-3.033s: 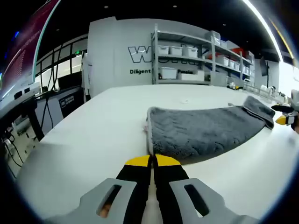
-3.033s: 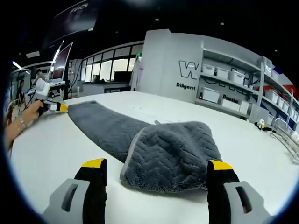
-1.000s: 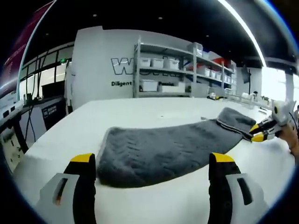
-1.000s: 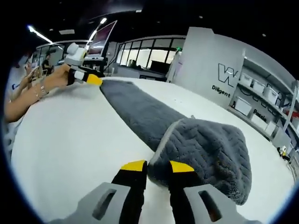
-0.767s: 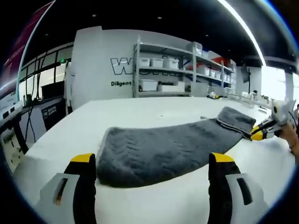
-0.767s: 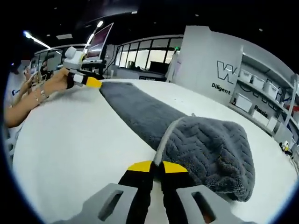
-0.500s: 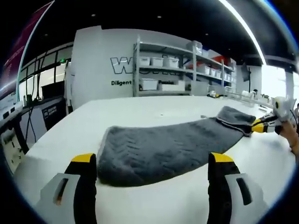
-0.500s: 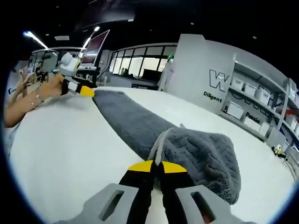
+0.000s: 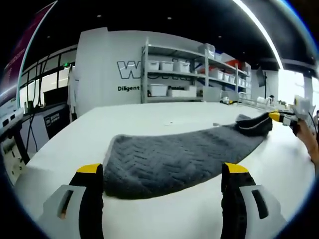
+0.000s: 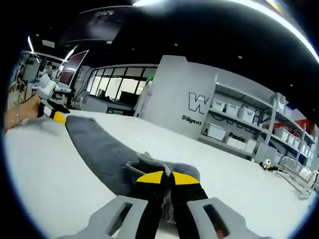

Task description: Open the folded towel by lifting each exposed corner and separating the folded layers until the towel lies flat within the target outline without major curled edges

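Observation:
A grey textured towel [image 9: 174,154] lies in a long strip across the white table [image 9: 149,112]. My left gripper [image 9: 162,170] stands open just in front of the towel's near end, one jaw on each side, touching nothing. At the far end, my right gripper [image 9: 278,116] holds the folded end raised off the table. In the right gripper view, my right gripper [image 10: 167,178] is shut on the towel's edge [image 10: 149,167], and the strip [image 10: 94,142] runs back to the left gripper [image 10: 54,116], held by a hand [image 10: 20,117].
Metal shelves with white bins [image 9: 174,74] stand against a grey wall with lettering behind the table. Desks and screens [image 9: 20,119] lie past the table's left edge. A person's hand [image 9: 308,142] is at the right edge. Bare table surrounds the towel.
Over three seconds my left gripper opened and drew back from the near end. My right gripper shut on the folded far end and has lifted it off the table.

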`<state>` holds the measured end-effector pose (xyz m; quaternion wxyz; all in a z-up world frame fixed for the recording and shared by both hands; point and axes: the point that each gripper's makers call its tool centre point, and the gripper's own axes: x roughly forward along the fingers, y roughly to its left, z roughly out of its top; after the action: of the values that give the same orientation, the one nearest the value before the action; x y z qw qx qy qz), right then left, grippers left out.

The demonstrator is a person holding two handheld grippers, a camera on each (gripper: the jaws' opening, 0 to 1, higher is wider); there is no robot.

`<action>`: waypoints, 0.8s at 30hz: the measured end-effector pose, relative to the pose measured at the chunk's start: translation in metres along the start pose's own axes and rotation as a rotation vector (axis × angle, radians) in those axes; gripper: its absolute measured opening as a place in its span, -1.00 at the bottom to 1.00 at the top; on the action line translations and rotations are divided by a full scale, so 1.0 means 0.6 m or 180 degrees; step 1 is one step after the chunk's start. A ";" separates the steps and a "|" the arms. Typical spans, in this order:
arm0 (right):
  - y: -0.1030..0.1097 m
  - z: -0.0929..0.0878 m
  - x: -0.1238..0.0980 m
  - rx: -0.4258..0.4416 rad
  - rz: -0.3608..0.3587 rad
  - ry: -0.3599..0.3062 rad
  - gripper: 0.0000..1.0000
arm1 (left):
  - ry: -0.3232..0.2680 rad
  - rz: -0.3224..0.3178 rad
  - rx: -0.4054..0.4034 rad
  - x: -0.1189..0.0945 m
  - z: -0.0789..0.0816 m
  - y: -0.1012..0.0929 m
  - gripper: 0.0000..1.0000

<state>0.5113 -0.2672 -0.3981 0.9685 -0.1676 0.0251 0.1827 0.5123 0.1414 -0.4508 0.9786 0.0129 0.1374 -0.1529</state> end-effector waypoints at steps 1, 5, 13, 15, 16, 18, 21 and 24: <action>-0.008 0.000 0.000 0.0006 -0.0038 0.0003 -0.99 | -0.0002 -0.0003 0.0002 0.000 0.000 0.000 0.94; -0.031 -0.005 0.002 -0.0004 -0.0160 0.0064 -0.99 | 0.0022 0.0016 0.0033 0.001 -0.001 0.001 0.93; -0.103 -0.026 -0.003 0.0140 -0.0591 0.0295 -0.99 | 0.0026 -0.0027 0.0042 0.006 0.002 -0.003 0.93; -0.125 -0.027 -0.006 0.0202 -0.0692 0.0305 -0.99 | 0.0036 -0.0039 0.0053 0.006 0.001 -0.005 0.93; -0.143 -0.029 -0.011 0.0193 -0.0808 0.0339 -0.99 | 0.0034 -0.0041 0.0058 0.005 0.001 -0.006 0.93; -0.163 -0.034 -0.018 0.0229 -0.0929 0.0392 -0.99 | 0.0018 -0.0048 0.0063 0.004 0.002 -0.008 0.93; -0.188 -0.048 -0.031 0.0363 -0.1089 0.0471 -1.00 | 0.0008 -0.0048 0.0061 0.004 0.004 -0.008 0.93; -0.212 -0.063 -0.040 0.0386 -0.1227 0.0539 -1.00 | 0.0015 -0.0054 0.0061 0.005 0.004 -0.008 0.93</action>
<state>0.5357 -0.3996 -0.3907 0.9882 -0.1255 0.0848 -0.0224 0.5140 0.1358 -0.4494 0.9768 0.0216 0.1382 -0.1624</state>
